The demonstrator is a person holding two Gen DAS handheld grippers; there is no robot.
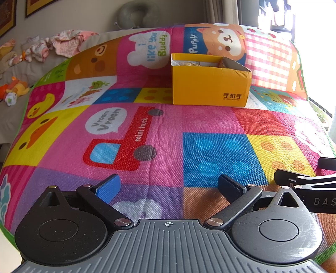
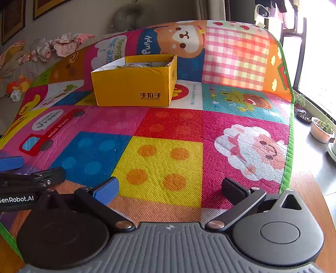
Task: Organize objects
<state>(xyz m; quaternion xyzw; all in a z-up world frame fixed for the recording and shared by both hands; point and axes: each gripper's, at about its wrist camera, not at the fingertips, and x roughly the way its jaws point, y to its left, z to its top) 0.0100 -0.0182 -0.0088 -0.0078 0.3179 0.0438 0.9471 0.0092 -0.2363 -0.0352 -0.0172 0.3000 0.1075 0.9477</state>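
An open yellow cardboard box [image 1: 210, 86] stands on a colourful cartoon play mat [image 1: 159, 130], well ahead of both grippers. It holds some pale crumpled items, only partly visible. The box also shows in the right wrist view [image 2: 134, 84], on the mat [image 2: 168, 126]. My left gripper [image 1: 170, 187] is open and empty, low over the mat's near part. My right gripper [image 2: 171, 189] is open and empty, just right of the left one. Each gripper's side shows at the edge of the other's view.
Crumpled baby clothes [image 1: 61, 44] and soft toys [image 1: 14, 88] lie on the grey surface left of the mat. A grey neck pillow [image 1: 136, 14] leans at the back wall. Potted plants [image 2: 321, 128] stand on the floor at right by the window.
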